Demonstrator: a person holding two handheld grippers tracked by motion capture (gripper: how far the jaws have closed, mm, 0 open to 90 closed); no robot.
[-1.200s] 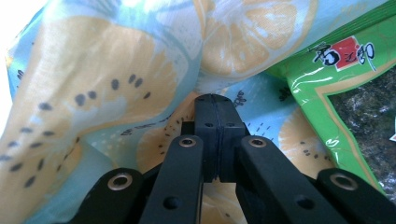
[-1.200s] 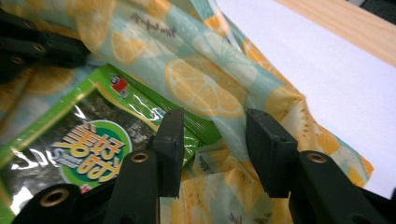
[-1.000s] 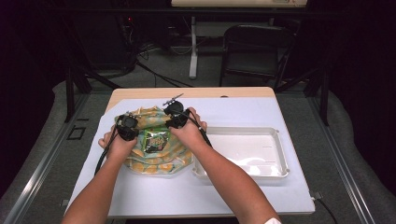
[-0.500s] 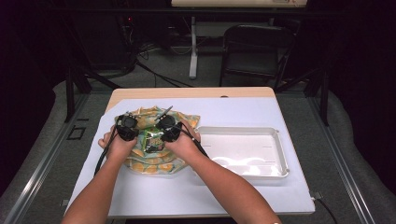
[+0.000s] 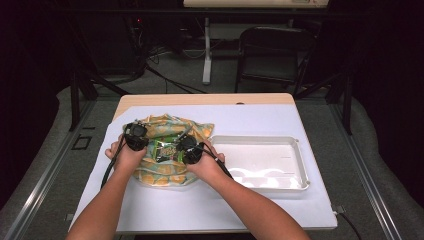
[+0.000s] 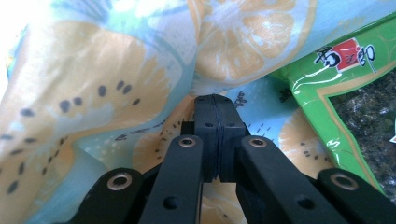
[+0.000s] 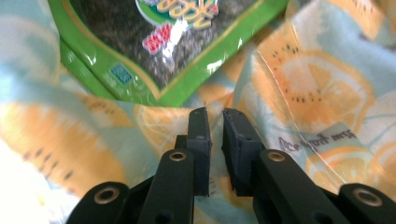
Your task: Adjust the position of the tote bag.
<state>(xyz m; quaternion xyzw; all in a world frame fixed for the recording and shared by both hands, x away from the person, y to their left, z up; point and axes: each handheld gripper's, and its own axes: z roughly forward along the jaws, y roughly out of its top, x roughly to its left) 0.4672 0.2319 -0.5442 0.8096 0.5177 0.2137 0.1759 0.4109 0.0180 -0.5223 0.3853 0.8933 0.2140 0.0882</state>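
Note:
A cloth (image 5: pixel 172 125) printed with orange and kiwi slices lies bunched on the white sheet. On it rests a green seaweed snack packet (image 5: pixel 165 148). My left gripper (image 5: pixel 142 144) sits at the packet's left. In the left gripper view its jaws (image 6: pixel 215 100) are shut on a fold of the cloth (image 6: pixel 116 84), with the packet (image 6: pixel 345 88) to the right. My right gripper (image 5: pixel 182 150) is at the packet's right side. Its jaws (image 7: pixel 215 116) have just been closing and stand a narrow gap apart over the cloth (image 7: pixel 308 88), just below the packet (image 7: pixel 159 51).
A white tray (image 5: pixel 300 167) stands right of the cloth, close to my right hand. The white sheet (image 5: pixel 260 117) covers most of the wooden table (image 5: pixel 200 98). A dark chair (image 5: pixel 272 55) and stand legs are beyond the far edge.
My right gripper has come down and toward the near side, from the cloth's far edge to beside the packet, and its jaws have narrowed. The cloth's far part now lies spread out. The left gripper stayed put.

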